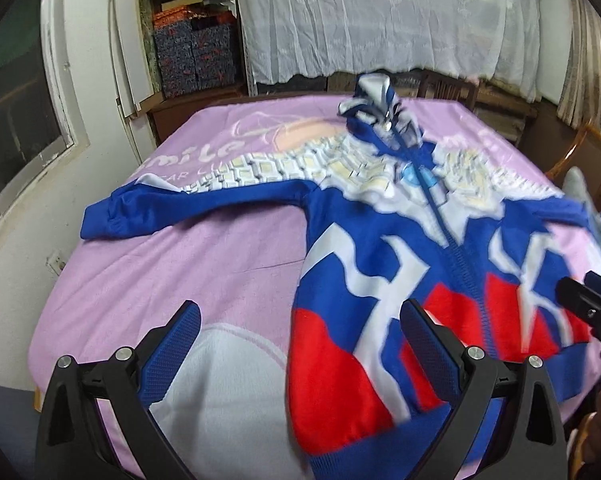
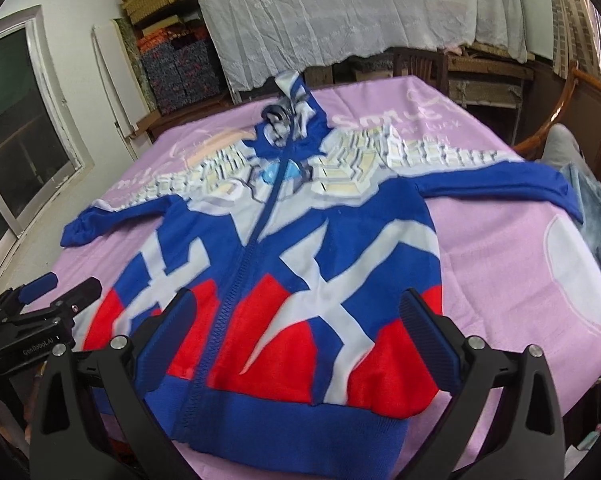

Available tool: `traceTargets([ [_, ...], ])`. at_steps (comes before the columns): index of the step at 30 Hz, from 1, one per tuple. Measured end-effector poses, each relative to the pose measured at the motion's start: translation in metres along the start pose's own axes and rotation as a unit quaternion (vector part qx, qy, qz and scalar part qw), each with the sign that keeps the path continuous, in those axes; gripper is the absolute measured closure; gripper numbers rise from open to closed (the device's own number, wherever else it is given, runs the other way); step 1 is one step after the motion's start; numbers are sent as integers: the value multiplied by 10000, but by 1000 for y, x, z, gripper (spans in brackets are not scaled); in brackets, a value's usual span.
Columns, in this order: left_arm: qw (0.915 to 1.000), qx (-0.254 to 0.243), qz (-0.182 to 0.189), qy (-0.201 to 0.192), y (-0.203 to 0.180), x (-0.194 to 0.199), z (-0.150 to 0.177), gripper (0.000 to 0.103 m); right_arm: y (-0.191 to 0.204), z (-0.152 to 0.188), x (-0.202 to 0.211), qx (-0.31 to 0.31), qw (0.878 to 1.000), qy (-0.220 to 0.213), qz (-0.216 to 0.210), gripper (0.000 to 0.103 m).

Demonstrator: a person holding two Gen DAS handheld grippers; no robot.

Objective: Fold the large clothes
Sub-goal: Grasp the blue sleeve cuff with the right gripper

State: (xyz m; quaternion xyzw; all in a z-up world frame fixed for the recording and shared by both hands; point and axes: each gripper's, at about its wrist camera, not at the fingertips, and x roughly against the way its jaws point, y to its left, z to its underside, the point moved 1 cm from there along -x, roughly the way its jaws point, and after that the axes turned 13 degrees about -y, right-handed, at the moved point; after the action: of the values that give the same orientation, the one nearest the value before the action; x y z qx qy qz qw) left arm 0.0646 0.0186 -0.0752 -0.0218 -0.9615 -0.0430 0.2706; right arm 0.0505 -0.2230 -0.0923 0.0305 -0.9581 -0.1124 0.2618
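Left wrist view: the left gripper [image 1: 300,344] has its fingers [image 1: 190,320] wide apart, holding nothing, above the near edge of the counter [image 1: 220,264], which is covered with a pink printed sheet. The hooded jacket [image 1: 380,248], blue with red and white shapes, lies flat and zipped, its lower hem under the right finger and its left sleeve [image 1: 148,216] stretched out beyond the left finger. In the right wrist view the right gripper [image 2: 300,344] also stands open and empty, both fingers over the jacket's red lower part. The hood [image 2: 292,108] lies far ahead, perhaps a little crumpled; the picture is blurred there.
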Motion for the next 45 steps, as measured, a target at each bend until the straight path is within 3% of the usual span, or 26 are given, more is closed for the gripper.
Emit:
traceTargets([
  [6,9969,-265,98,734,-9,-51,13,3,-24,12,-36,-422,9977,539,-32,4],
  [12,9946,-615,131,823,-15,-64,10,3,-26,11,-48,-186,9978,622,-145,4],
  [14,9949,-627,70,789,-11,-64,1,3,-35,1,-44,-222,9982,481,-267,4],
  [18,9978,-463,32,479,-1,-65,-38,3,-89,-40,-25,-929,9949,-400,-15,4],
  [20,9980,-448,130,422,-5,-72,-54,3,-126,-53,-24,-1525,9858,-697,22,4],
  [24,9973,-572,271,373,-27,-103,-88,3,-211,-61,-46,-3038,9505,-579,297,5],
  [27,9959,-572,429,552,-43,-131,-104,3,-251,-56,-59,-3816,9222,-526,346,31],
  [28,9955,-565,473,597,-48,-140,-107,3,-262,-55,-64,-4051,9123,-503,319,33],
  [31,9952,-638,391,625,-60,-169,-114,3,-281,-56,-72,-4357,8974,-488,493,38],
  [38,9909,-651,271,1145,-63,-228,-93,3,-309,-73,-70,-4345,8889,-863,1164,38],
  [42,9920,-149,583,1112,-47,-235,-92,3,-341,-62,-63,-4598,8566,-1335,1921,37],
  [45,9943,-221,576,867,-49,-232,-90,3,-348,-60,-63,-4577,8577,-1371,1898,38],
])
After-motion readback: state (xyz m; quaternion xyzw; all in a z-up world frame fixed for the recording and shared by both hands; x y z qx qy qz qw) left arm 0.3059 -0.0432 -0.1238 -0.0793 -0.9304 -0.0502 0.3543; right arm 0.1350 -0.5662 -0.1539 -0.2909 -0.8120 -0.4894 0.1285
